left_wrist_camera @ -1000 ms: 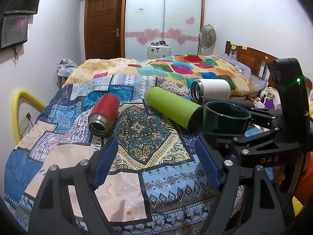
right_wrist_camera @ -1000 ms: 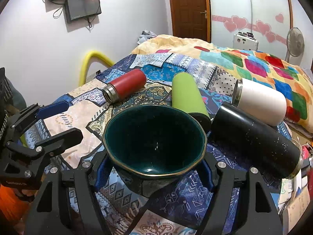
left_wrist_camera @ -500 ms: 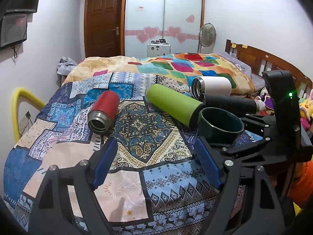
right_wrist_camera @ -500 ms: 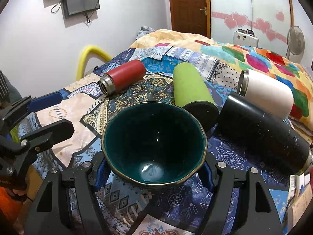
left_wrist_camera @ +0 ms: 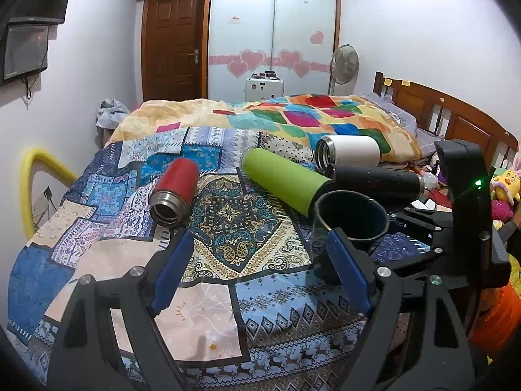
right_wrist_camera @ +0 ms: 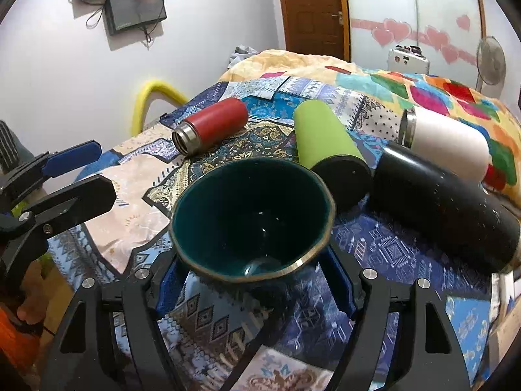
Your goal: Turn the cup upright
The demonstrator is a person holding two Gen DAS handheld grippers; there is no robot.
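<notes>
A dark teal cup with a gold rim sits mouth-up between my right gripper's blue pads, which are shut on its lower body, low over the patterned bedspread. The same cup shows at the right of the left wrist view, with the right gripper behind it. My left gripper is open and empty, over the bedspread to the left of the cup. It also shows in the right wrist view at the left edge.
Several flasks lie on their sides on the bed: red, green, white and black. In the right wrist view the green and black flasks lie just beyond the cup. A wooden headboard stands at right.
My right gripper has lowered the cup toward the bedspread and tilted it more upright. The left gripper has stayed open and barely moved.
</notes>
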